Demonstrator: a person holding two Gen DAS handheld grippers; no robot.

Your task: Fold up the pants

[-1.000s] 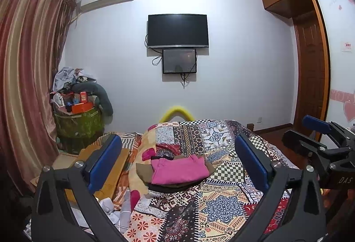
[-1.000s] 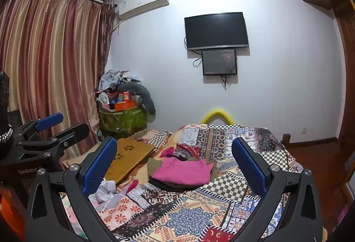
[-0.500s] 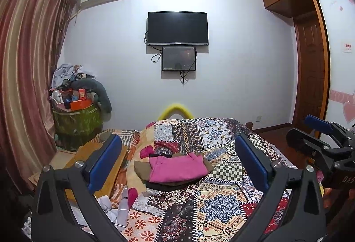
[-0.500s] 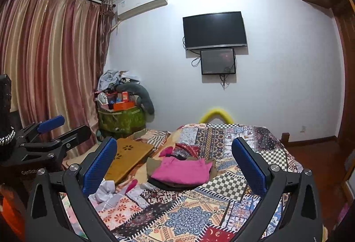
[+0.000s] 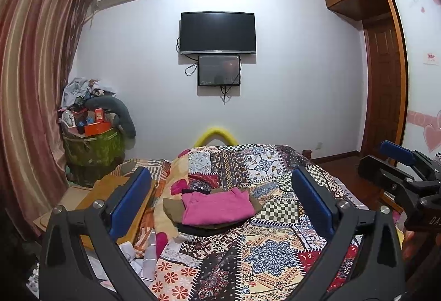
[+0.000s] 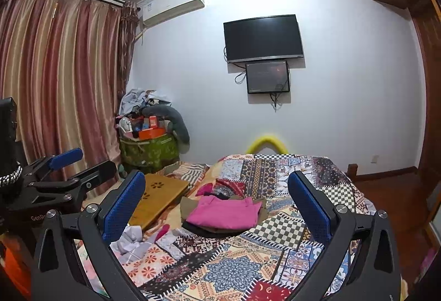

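Fingers [image 5: 129, 201] frame folded clothes [image 5: 217, 208] on quilt [image 5: 264, 254]

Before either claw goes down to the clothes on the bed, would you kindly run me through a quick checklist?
1. Left claw open, empty: ok.
2. Right claw open, empty: ok.
3. Pink garment in view atop the pile on the quilt: ok.
4. Which piece is the pants: cannot tell.
5. Claws clear of each other: ok.
6. Bare quilt in front of the pile for folding: ok.
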